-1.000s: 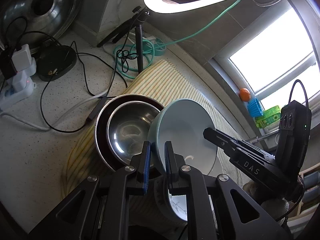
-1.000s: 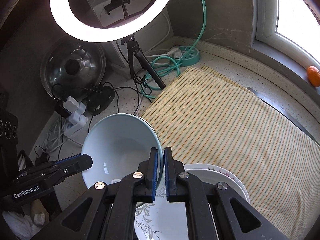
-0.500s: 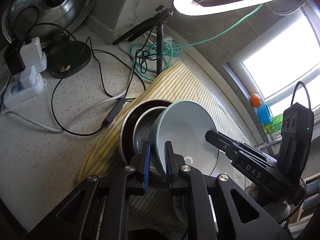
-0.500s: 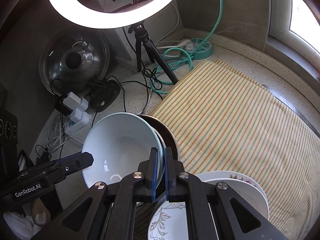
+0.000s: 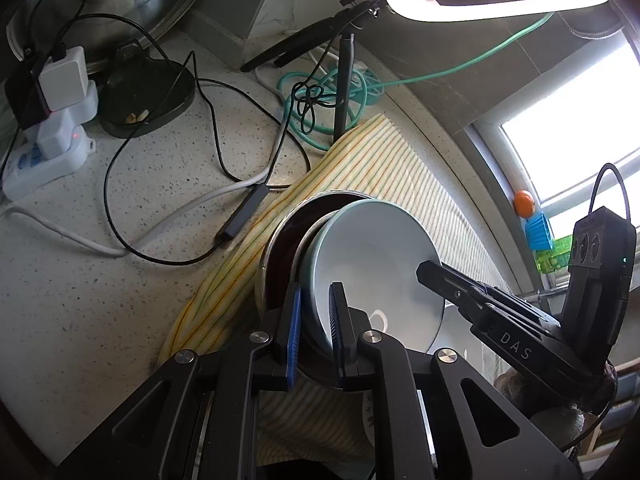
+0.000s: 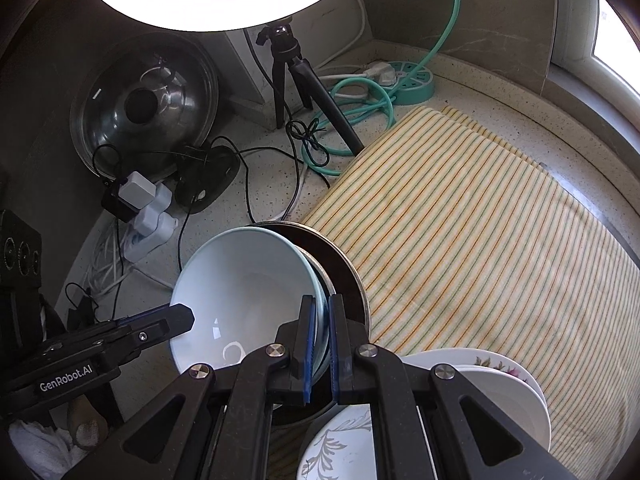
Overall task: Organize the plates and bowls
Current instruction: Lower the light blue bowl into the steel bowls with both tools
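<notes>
Bowl (image 5: 372,276), pale blue, is the landmark: tilted, sitting in the steel bowl (image 6: 320,274) that nests inside a dark-lined metal pan (image 5: 280,248), all on the near-left edge of the striped yellow cloth (image 6: 460,220).

Left gripper (image 5: 314,320) clamped on the bowl's near rim, blue pads either side of the wall. Right gripper (image 6: 318,338) pinched tight on the opposite rim. So both hold the same bowl. Right unit reads "DAS" on its side in the left view; left unit reads "GenRobot.AI" in the right view.

Just right of the bowl, toward the camera: stack of white floral plates (image 6: 492,376), partly under the right gripper body.

Beyond the bowl, off the cloth on the speckled counter (image 5: 80,280): loose black and white cables (image 5: 160,184), white power strip with plugged adapters (image 5: 52,120), dark round base (image 5: 148,96), steel pot lid (image 6: 144,108) leaning on the wall. Further back: black tripod (image 6: 296,76) carrying a lit ring light (image 6: 224,8), teal round socket hub (image 6: 412,80) with teal cord.

Far right of the bowl: window sill with an orange fruit (image 5: 524,204) and a blue basket (image 5: 540,236).
</notes>
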Demonstrator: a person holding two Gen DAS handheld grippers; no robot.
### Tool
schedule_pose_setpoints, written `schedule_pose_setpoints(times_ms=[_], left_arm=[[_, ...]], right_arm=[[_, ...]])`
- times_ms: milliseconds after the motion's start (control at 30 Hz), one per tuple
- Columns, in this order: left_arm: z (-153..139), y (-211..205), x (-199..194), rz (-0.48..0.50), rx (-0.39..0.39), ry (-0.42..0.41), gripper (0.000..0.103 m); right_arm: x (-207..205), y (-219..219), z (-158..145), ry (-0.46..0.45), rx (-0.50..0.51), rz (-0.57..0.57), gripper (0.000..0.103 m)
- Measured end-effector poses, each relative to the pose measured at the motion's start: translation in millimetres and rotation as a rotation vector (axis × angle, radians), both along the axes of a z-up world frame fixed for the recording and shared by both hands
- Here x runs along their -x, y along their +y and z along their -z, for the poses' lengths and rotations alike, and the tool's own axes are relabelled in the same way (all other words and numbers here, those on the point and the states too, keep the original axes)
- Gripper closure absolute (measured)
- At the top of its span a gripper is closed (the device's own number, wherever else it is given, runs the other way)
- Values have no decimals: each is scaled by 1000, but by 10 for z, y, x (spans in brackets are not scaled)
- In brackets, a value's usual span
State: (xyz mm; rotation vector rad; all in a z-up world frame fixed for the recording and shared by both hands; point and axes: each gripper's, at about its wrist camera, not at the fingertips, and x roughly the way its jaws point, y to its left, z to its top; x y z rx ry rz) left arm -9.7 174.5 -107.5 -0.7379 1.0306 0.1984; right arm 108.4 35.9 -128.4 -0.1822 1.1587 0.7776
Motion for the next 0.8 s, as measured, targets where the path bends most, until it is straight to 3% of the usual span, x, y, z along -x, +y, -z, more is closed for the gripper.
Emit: schedule_pose_setpoints(times_ms=[667, 800], left_arm=[[30, 41, 36, -1, -5, 1, 91], [-19, 78, 108, -14, 5, -17, 91]], right_arm=[[-43, 9, 36, 9, -12, -14, 96], [-86, -63, 8, 20, -40, 4, 88]])
